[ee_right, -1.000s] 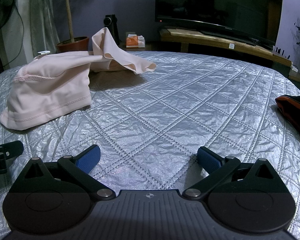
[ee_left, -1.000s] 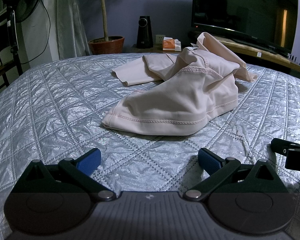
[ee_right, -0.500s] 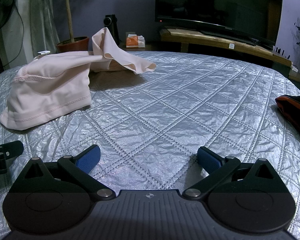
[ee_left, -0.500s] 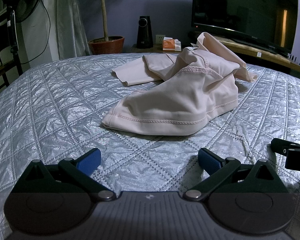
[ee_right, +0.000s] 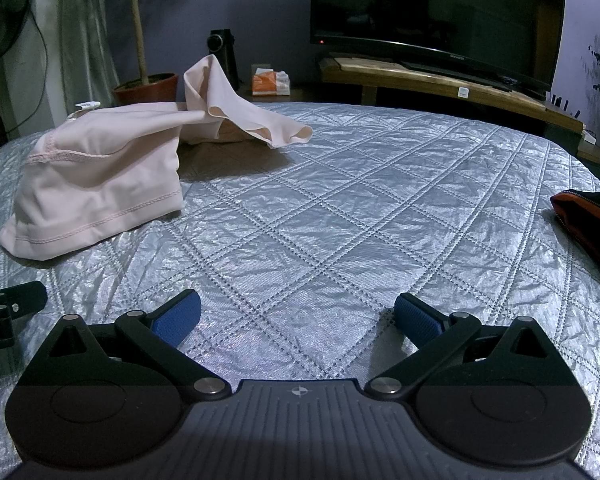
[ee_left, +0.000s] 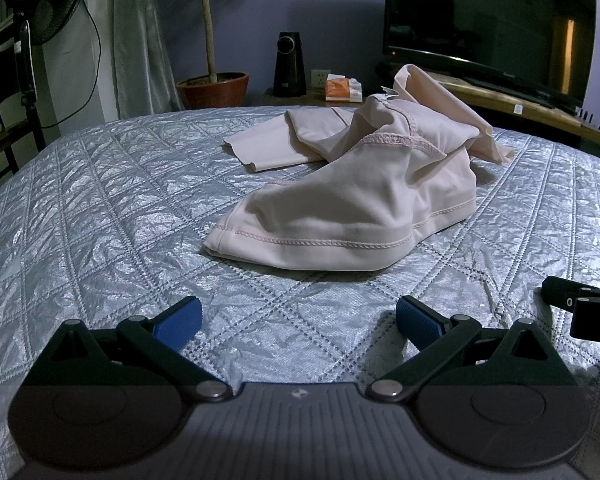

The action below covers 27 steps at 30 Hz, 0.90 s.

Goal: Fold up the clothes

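Note:
A pale pink garment (ee_left: pixel 360 196) lies crumpled in a heap on the silver quilted bedspread (ee_left: pixel 100 208), with one part spread flat behind it. In the right wrist view the garment (ee_right: pixel 100 176) is at the far left. My left gripper (ee_left: pixel 299 318) is open and empty, low over the bedspread a short way in front of the garment's hem. My right gripper (ee_right: pixel 297 316) is open and empty, over bare bedspread (ee_right: pixel 340 208) to the right of the garment. The right gripper's finger shows at the right edge of the left wrist view (ee_left: pixel 576 300).
A dark garment with orange trim (ee_right: pixel 592 220) lies at the bed's right edge. Beyond the bed stand a potted plant (ee_left: pixel 216 88), a black speaker (ee_left: pixel 288 64), a tissue box (ee_left: pixel 342 88), a TV (ee_left: pixel 488 28) on a wooden bench, and a fan (ee_left: pixel 32 12) at left.

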Motion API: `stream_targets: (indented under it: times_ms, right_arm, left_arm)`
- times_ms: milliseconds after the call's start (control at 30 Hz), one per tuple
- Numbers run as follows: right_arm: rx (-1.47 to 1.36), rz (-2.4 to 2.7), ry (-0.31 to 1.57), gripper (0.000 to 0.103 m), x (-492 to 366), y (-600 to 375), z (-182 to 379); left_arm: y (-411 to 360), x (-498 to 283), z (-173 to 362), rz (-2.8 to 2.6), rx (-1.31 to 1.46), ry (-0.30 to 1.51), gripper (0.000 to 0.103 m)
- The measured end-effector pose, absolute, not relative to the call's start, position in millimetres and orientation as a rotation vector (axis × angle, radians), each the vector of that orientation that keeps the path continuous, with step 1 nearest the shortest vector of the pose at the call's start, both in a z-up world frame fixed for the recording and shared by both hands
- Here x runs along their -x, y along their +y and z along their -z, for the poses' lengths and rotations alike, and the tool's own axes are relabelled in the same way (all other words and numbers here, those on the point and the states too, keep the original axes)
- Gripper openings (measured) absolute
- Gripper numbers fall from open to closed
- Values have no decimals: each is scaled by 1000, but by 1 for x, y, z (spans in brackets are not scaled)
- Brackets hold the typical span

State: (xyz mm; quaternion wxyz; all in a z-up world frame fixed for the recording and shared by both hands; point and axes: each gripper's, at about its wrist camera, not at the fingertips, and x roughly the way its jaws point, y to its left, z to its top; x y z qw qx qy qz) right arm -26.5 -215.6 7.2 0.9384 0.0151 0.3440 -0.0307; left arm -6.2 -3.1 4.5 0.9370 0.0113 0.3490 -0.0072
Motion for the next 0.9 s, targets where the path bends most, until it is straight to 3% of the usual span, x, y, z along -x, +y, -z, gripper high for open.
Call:
stream_targets:
  times_ms: [367, 567, 667, 800, 900]
  right_arm:
    - [-31, 63, 702, 103, 27, -216, -7]
    - [-31, 63, 702, 103, 27, -216, -7]
    - [-31, 63, 702, 103, 27, -216, -7]
    - [-31, 63, 702, 103, 27, -216, -7]
    - [-31, 63, 702, 103, 26, -216, -7]
  left_arm:
    - [-5, 10, -6, 2, -16, 720, 103]
    - [0, 11, -17, -26, -55, 781, 99]
    - [5, 15, -23, -70, 1, 874, 101]
    - [-1, 34, -51, 10, 32, 969, 92]
    - [-11, 63, -83, 77, 14, 938, 94]
